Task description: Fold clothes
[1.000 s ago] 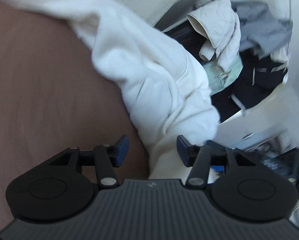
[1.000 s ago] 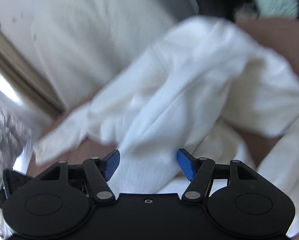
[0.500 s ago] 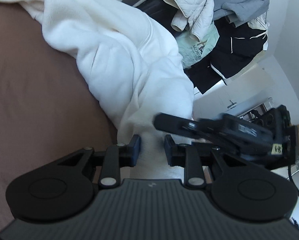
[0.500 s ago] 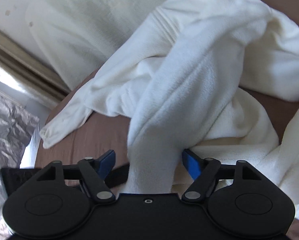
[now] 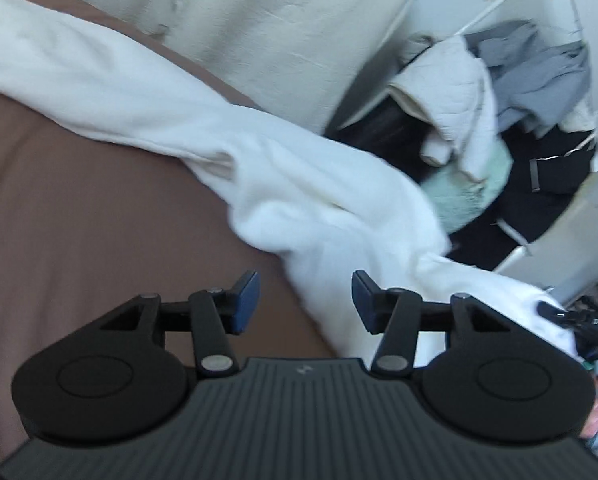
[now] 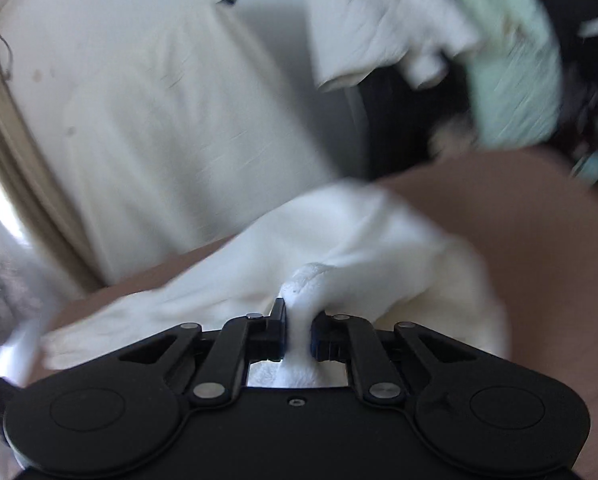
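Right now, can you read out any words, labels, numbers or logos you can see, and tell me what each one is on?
"DAS": white letters on a black strap or cable at the right edge of the left wrist view; probably part of a longer word, the rest cut off.
Small embossed mark on the left gripper's ribbed grey body: a logo, not readable as letters.
Right wrist view: no text readable; too blurred.

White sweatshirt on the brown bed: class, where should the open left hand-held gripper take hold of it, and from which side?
Probably the thick fold of the white sweatshirt just ahead of the left hand-held gripper, approached from the bare brown bed side. The cloth bunches there into a raised ridge, narrow enough to fit the open jaws. The right hand-held gripper already pinches another bunch.
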`<state>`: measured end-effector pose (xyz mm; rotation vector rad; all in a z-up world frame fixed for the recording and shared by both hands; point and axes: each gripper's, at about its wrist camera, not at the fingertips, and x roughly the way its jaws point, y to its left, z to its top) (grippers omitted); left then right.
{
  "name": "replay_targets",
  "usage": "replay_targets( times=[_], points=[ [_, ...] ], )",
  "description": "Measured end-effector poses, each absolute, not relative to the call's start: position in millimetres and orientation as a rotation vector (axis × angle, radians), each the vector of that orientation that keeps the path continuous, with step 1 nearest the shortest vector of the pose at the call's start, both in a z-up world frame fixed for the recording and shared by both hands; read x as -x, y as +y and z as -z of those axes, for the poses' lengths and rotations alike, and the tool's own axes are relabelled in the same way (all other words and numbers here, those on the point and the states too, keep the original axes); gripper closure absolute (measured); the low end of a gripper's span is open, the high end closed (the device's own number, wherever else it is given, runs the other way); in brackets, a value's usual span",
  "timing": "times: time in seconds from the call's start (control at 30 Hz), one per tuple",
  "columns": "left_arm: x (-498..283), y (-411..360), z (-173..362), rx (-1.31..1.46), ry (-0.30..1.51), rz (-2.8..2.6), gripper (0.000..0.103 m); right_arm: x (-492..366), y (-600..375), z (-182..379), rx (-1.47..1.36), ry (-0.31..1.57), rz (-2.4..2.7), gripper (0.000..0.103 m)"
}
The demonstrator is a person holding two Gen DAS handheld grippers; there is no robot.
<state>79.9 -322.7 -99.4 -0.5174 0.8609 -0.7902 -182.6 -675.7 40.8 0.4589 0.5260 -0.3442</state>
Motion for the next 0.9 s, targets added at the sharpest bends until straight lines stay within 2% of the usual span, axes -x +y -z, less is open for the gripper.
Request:
replay_targets(
  times=[0.1, 0.17, 0.23, 0.27, 0.33, 0.5, 0.63, 0.67, 0.7, 0.73, 0.77, 0.9],
  points=[
    [-88, -346, 110, 0.505, 0.885, 0.788, 0.053, 192, -727, -40, -0.328, 0.587, 0.576, 0.089],
    [-89, -366, 116, 0.469, 0.901, 0.795, 0.053, 197, -762, -30, -0.291, 0.685, 0.791, 0.066],
    [-87, -383, 125, 0.478, 0.922, 0.82, 0.053, 208, -770, -26, -0.321, 0.665, 0.895, 0.066],
    [-86, -391, 129, 0.483, 0.933, 0.832, 0.053, 214, -773, -24, -0.337, 0.651, 0.945, 0.057],
    [-84, -408, 138, 0.492, 0.954, 0.857, 0.052, 221, -765, -20, -0.398, 0.623, 0.891, 0.05],
    [-79, -450, 160, 0.514, 1.005, 0.918, 0.041, 222, -719, 7, -0.624, 0.51, 0.732, 0.044],
    [-73, -484, 164, 0.409, 1.02, 0.893, 0.04, 210, -681, 37, -0.784, 0.424, 0.694, 0.044],
    [-73, -488, 162, 0.403, 1.013, 0.892, 0.04, 202, -671, 43, -0.786, 0.455, 0.666, 0.044],
    [-73, -493, 160, 0.401, 1.008, 0.89, 0.043, 195, -664, 47, -0.777, 0.505, 0.623, 0.044],
    [-76, -494, 161, 0.417, 1.018, 0.885, 0.051, 192, -656, 49, -0.767, 0.522, 0.594, 0.044],
    [-79, -495, 163, 0.429, 1.029, 0.881, 0.081, 190, -648, 50, -0.756, 0.536, 0.567, 0.043],
    [-78, -490, 158, 0.387, 1.008, 0.855, 0.084, 189, -628, 66, -0.749, 0.52, 0.567, 0.042]
  ],
)
